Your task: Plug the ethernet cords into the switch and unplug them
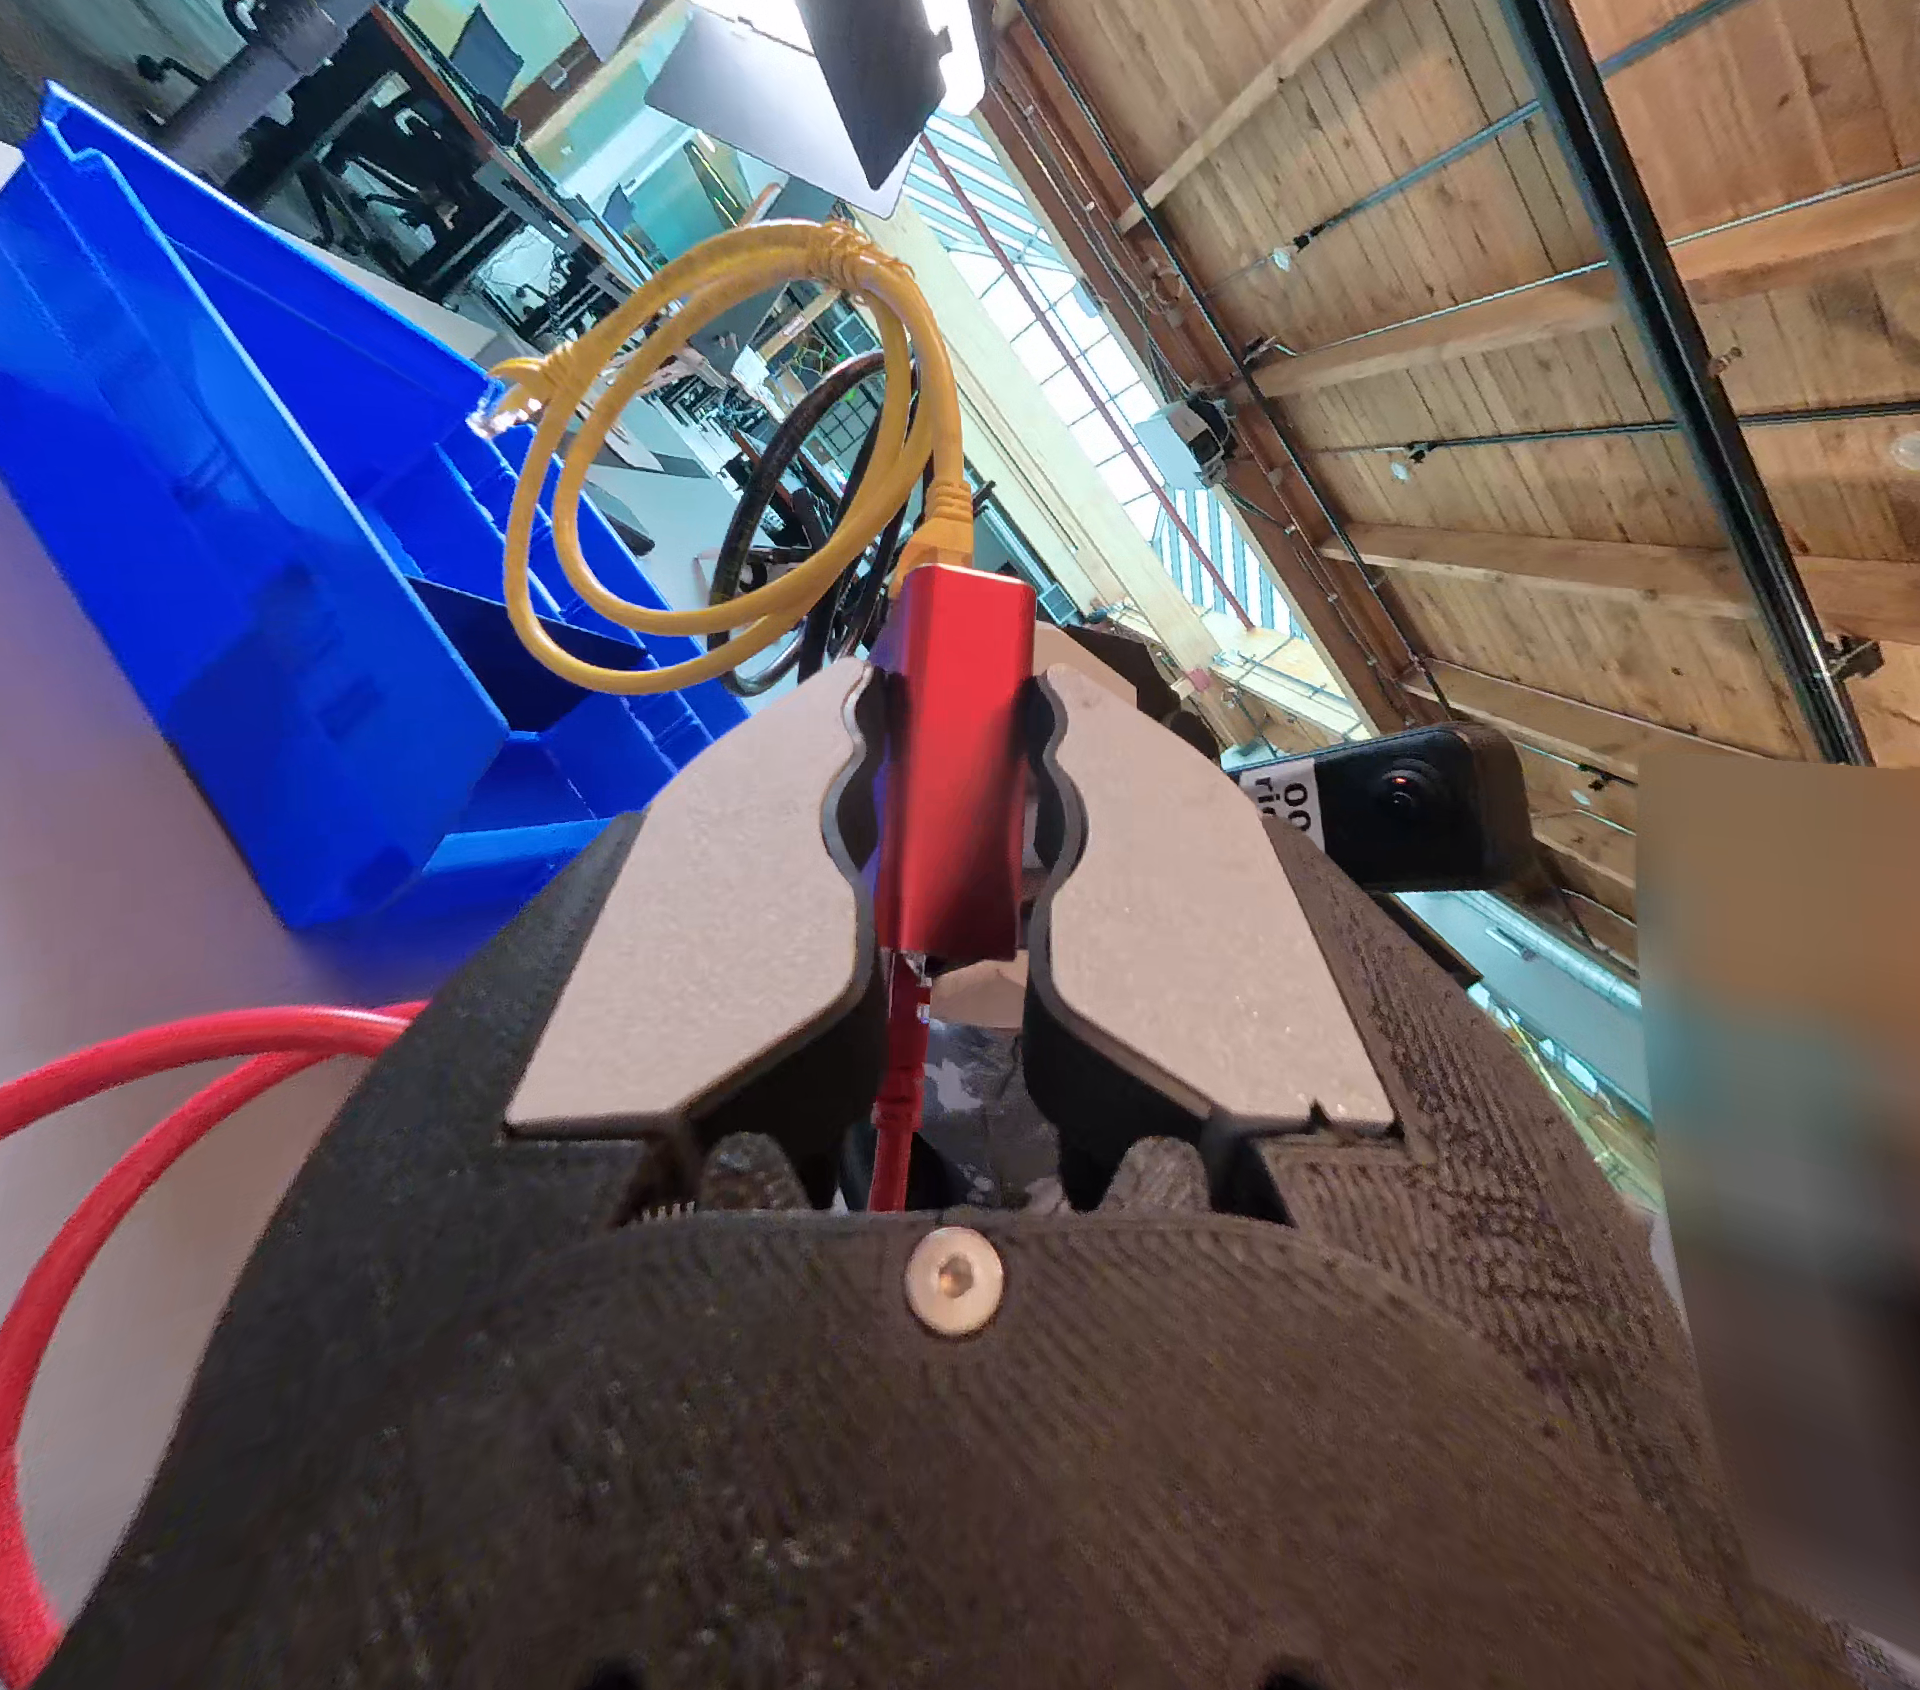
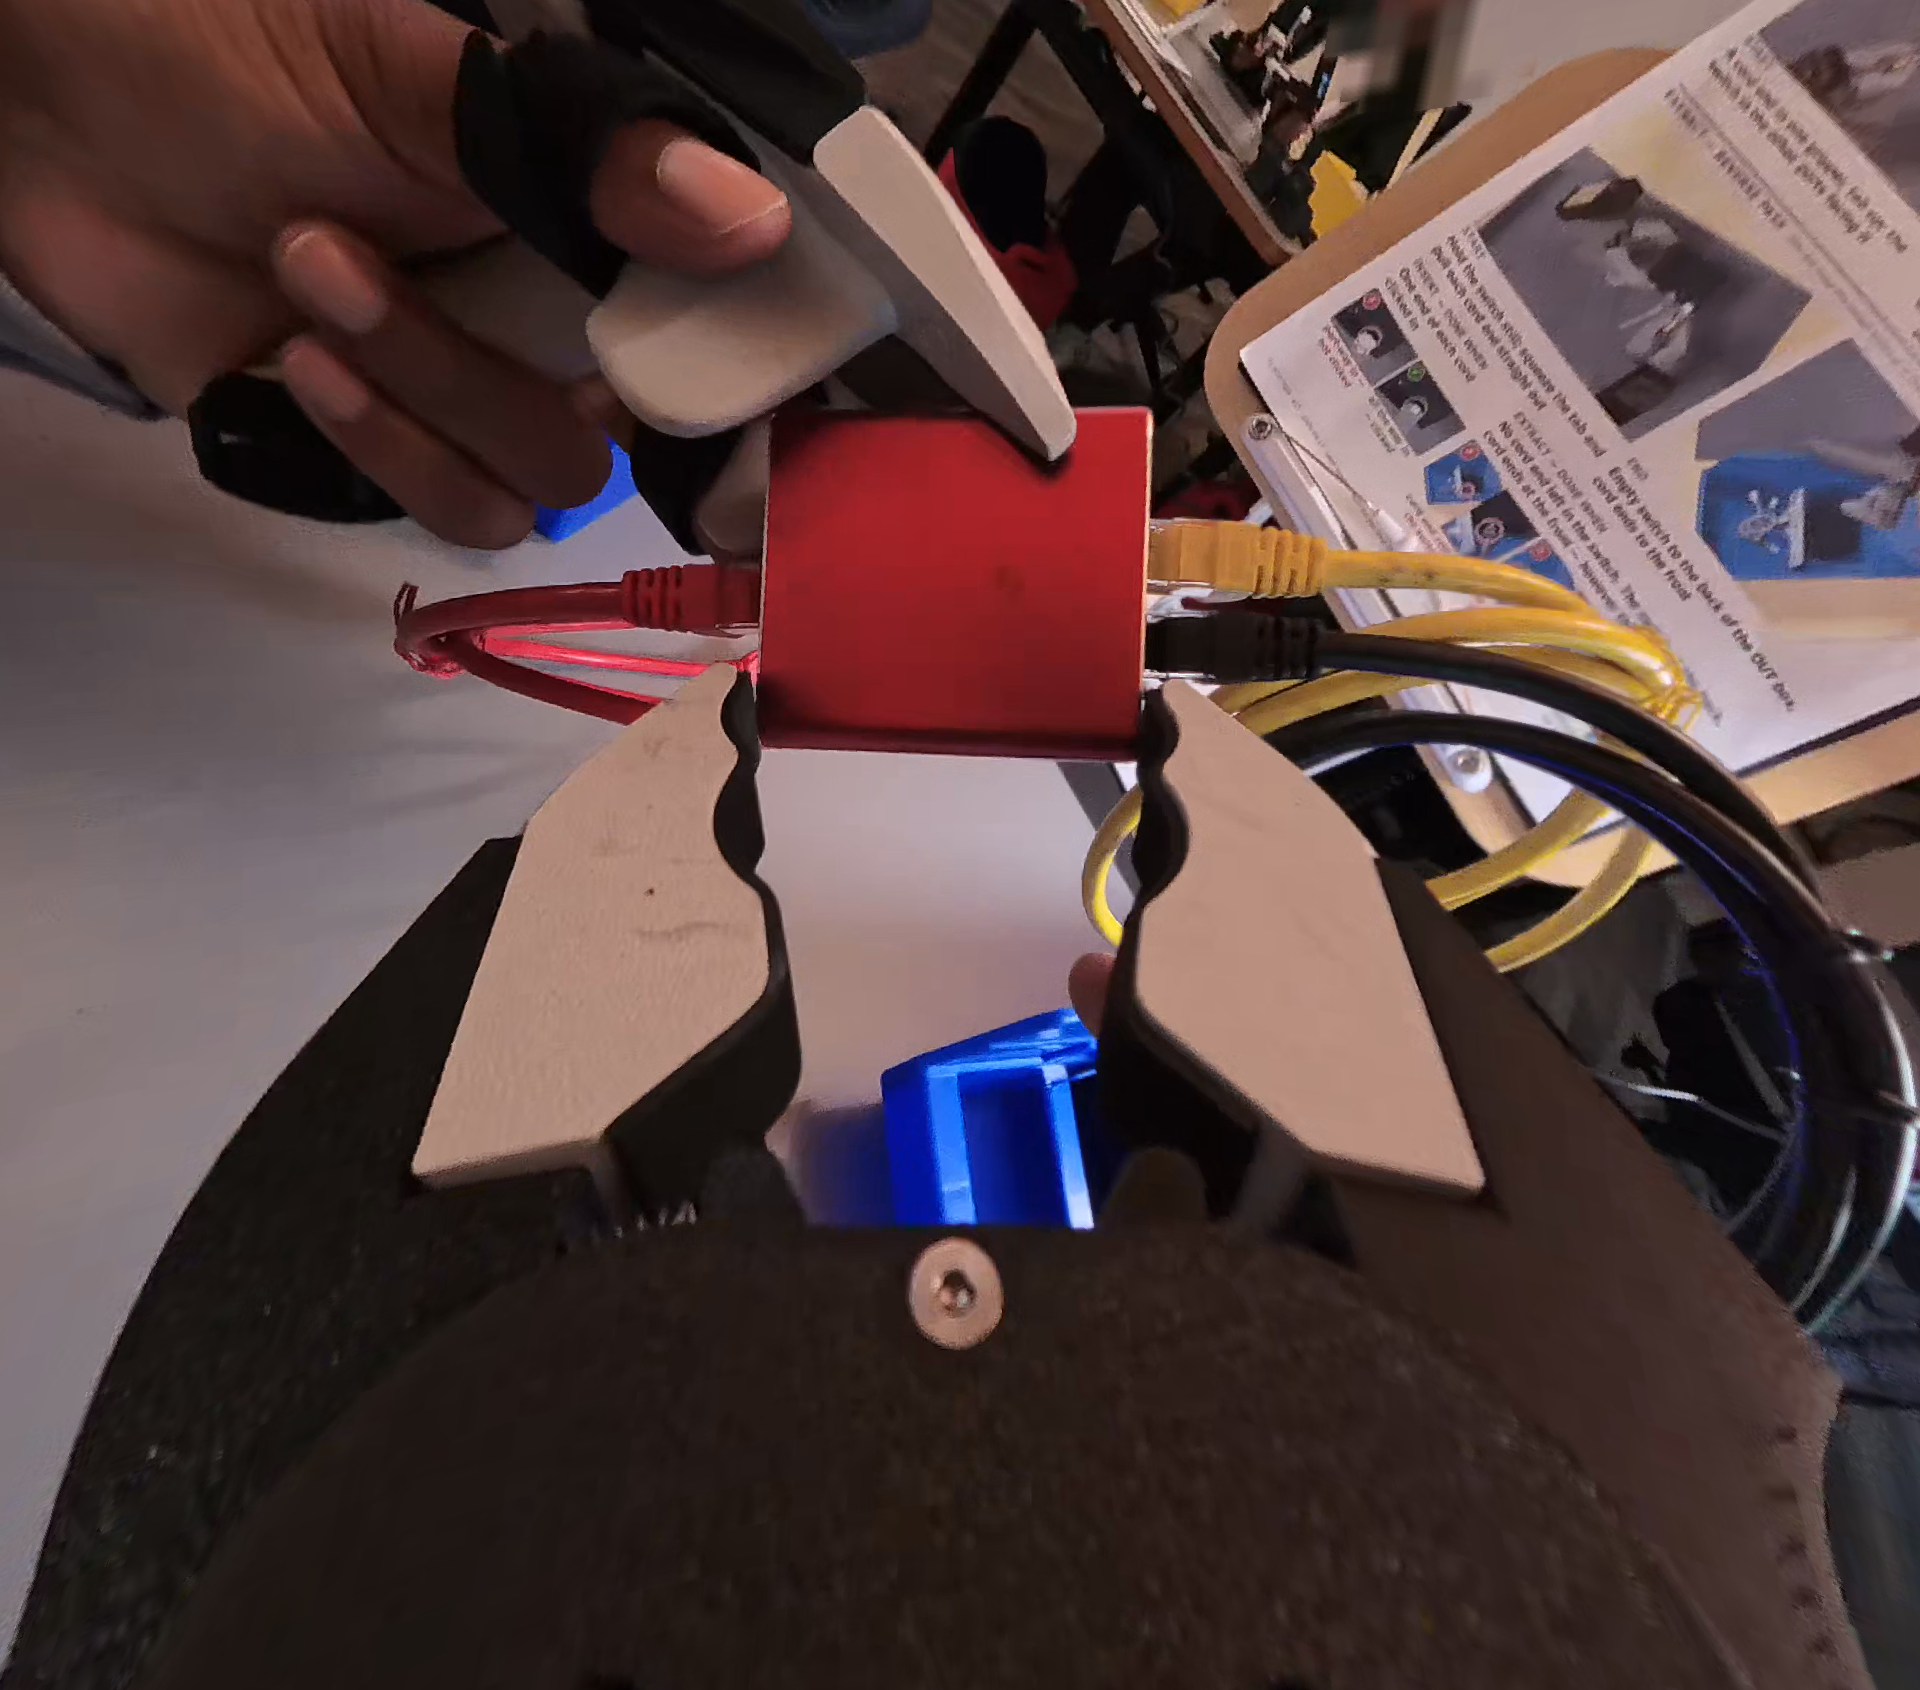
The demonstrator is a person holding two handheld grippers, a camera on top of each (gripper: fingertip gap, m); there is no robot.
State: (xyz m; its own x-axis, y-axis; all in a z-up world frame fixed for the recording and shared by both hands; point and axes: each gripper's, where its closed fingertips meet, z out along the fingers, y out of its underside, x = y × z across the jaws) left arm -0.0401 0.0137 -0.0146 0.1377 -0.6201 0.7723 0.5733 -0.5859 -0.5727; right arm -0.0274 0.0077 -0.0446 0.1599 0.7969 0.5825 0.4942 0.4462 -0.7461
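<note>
three cords sit in the red switch (image 2: 954, 591), which is held up off the pale table (image 2: 260, 809). going left to right in the right wrist view: a hand (image 2: 260, 206) carries the left gripper (image 1: 954, 705), whose fingers (image 2: 935, 290) pinch the switch across its flat faces; the red cord (image 2: 665, 596) enters the left face; the yellow cord (image 2: 1247, 560) and black cord (image 2: 1247, 643) enter the right face, and both loop down toward the instruction sheet (image 2: 1662, 393).

the switch looks like a small, rigid metal box, probably light and rather slick, so a grip across its flat sides seems best. the cords look soft and springy; each is best taken at its stiff plug boot, close to the port.

the right gripper (image 2: 951, 705) points up at the switch from below, spread wide, its tips bracketing the lower corners without gripping anything. in the left wrist view, blue bins (image 1: 260, 497) stand to the left.
</note>
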